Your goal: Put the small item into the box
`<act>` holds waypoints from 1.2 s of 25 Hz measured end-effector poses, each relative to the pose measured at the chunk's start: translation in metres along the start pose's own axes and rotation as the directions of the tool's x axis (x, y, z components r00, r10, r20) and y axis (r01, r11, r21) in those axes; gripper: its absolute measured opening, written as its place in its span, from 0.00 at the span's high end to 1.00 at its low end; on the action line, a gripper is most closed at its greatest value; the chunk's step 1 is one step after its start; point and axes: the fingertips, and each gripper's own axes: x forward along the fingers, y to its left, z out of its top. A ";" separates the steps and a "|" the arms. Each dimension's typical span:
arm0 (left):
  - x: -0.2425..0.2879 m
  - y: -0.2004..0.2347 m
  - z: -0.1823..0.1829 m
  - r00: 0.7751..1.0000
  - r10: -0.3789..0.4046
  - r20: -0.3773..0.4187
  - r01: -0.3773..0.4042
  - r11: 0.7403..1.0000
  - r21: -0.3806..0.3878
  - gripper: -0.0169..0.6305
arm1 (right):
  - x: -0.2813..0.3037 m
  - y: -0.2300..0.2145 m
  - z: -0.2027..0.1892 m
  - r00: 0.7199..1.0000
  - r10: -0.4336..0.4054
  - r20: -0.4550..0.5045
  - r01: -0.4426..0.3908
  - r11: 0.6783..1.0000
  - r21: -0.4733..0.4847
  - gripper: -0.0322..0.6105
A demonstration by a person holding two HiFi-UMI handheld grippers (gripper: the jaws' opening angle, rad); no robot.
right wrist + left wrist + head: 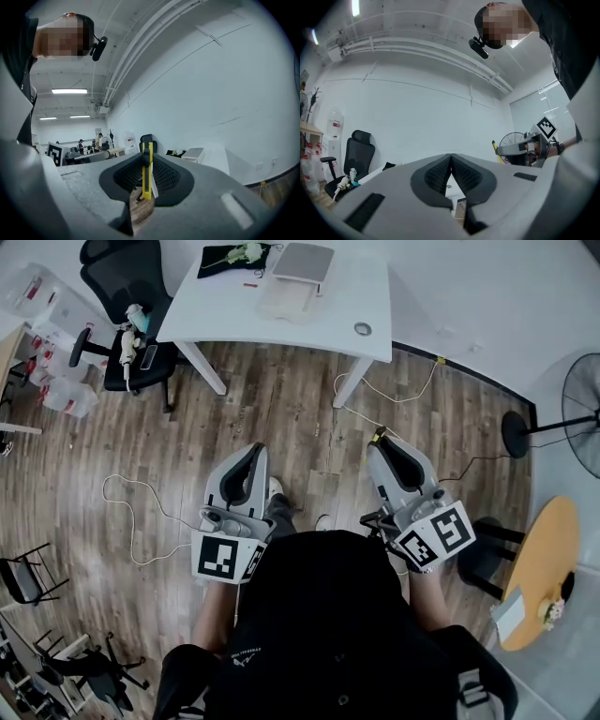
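Note:
My right gripper (381,442) is held low in front of the person's body, shut on a slim yellow utility knife (147,174). The knife stands upright between the ribbed pads (164,176), and its yellow tip (379,434) pokes out of the jaws. My left gripper (254,450) is level with it on the left; its pads (438,174) meet with nothing between them. A white table (366,296) stands ahead across the wooden floor. On it lie a flat grey-white box (303,261) and a pale translucent tray (286,299). The same box (194,153) appears far off past the right jaws.
A black office chair (120,282) stands left of the table, with storage bins (56,343) beyond. Cables (141,517) run over the floor. A fan (579,399) and a round wooden table (539,563) are to the right. A black cloth with flowers (234,257) lies on the table.

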 end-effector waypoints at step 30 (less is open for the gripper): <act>0.100 0.196 -0.005 0.999 -0.033 -0.002 0.033 0.998 -0.058 0.97 | 0.216 -0.038 0.018 0.997 -0.082 -0.005 0.082 0.997 0.002 0.84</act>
